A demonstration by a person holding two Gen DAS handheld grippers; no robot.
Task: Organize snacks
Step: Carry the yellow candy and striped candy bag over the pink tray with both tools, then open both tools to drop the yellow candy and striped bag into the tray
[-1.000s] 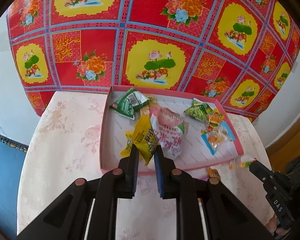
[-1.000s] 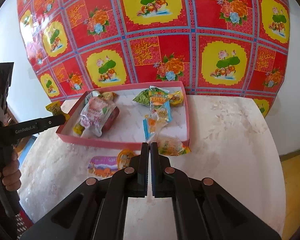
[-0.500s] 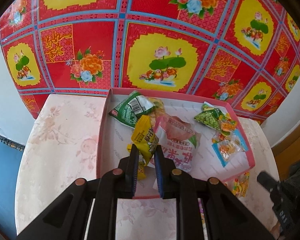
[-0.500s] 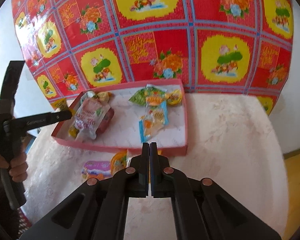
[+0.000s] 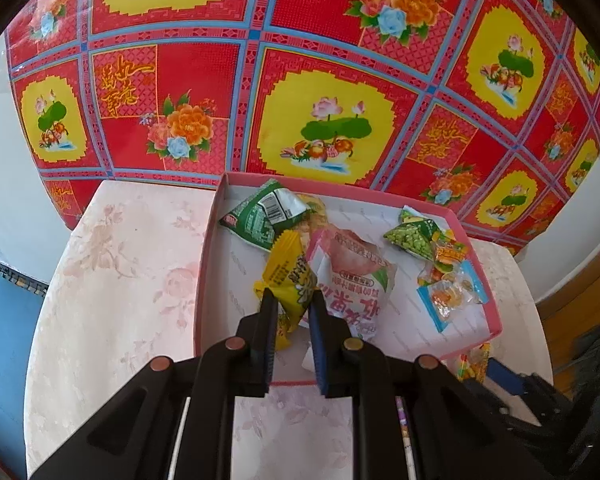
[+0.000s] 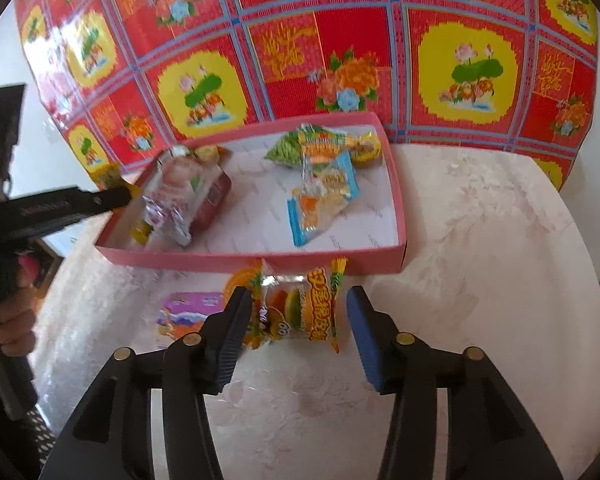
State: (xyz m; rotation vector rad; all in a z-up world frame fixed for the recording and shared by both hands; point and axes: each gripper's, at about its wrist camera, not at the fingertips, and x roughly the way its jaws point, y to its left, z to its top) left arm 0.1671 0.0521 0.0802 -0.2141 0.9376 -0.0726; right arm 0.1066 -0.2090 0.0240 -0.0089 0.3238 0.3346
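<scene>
pale floral table [image 6: 480, 240] with pink tray [image 6: 400, 216], burger-print snack bag [image 6: 300, 312], purple-lidded cup [image 6: 188, 312] directly on it

Black gripper frames [image 5: 292, 308], copper-coloured rivets, fingers [image 6: 362, 320] faced with ribbed blue pads.

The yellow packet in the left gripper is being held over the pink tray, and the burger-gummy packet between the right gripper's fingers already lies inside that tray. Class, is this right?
Not quite. The right wrist view shows the burger-gummy packet lying on the table, outside the pink tray, while the right gripper is opening around it. The left gripper does hold the yellow packet over the tray.
</scene>
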